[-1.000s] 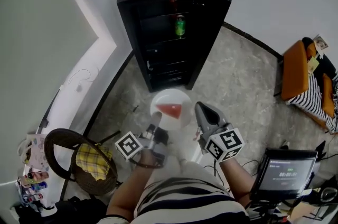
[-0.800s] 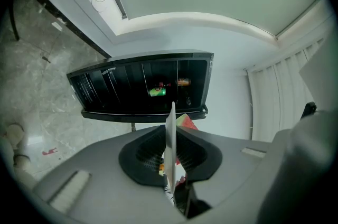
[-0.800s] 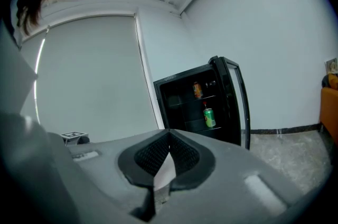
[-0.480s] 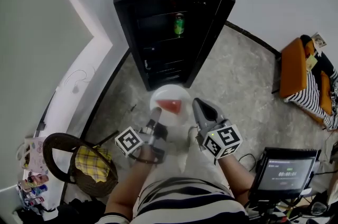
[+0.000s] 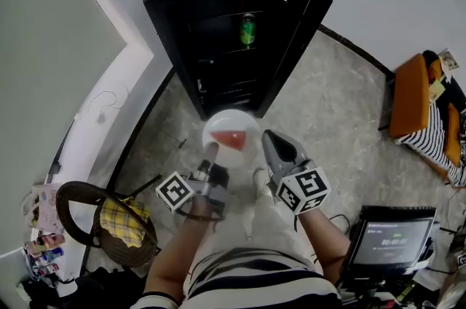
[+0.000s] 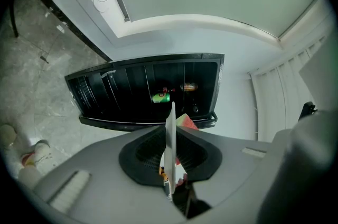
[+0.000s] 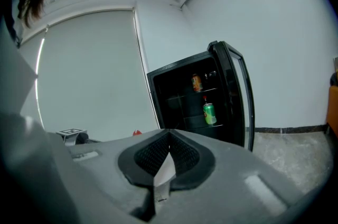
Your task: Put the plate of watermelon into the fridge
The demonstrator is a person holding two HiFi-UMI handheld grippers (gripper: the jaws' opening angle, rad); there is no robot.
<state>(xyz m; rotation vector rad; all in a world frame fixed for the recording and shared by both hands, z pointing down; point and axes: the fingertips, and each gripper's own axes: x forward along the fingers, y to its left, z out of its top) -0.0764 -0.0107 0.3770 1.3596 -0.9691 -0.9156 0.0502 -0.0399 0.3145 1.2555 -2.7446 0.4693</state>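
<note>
White round plate (image 5: 234, 121) bearing red watermelon wedge (image 5: 230, 140), left gripper (image 5: 211, 151) clamping its rim, right gripper (image 5: 269, 138) closed.

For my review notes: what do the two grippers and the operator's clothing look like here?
The left gripper and right gripper have grey moulded bodies, dark and ribbed inside the jaws. Each carries a white cube with black square markers. The person wears a black-and-white striped shirt.

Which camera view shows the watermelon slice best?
The head view: it looks down on the whole watermelon slice on the white plate. The left gripper view sees the plate edge-on, with only a corner of the slice beside it. The right gripper view shows at most a red speck.
</note>
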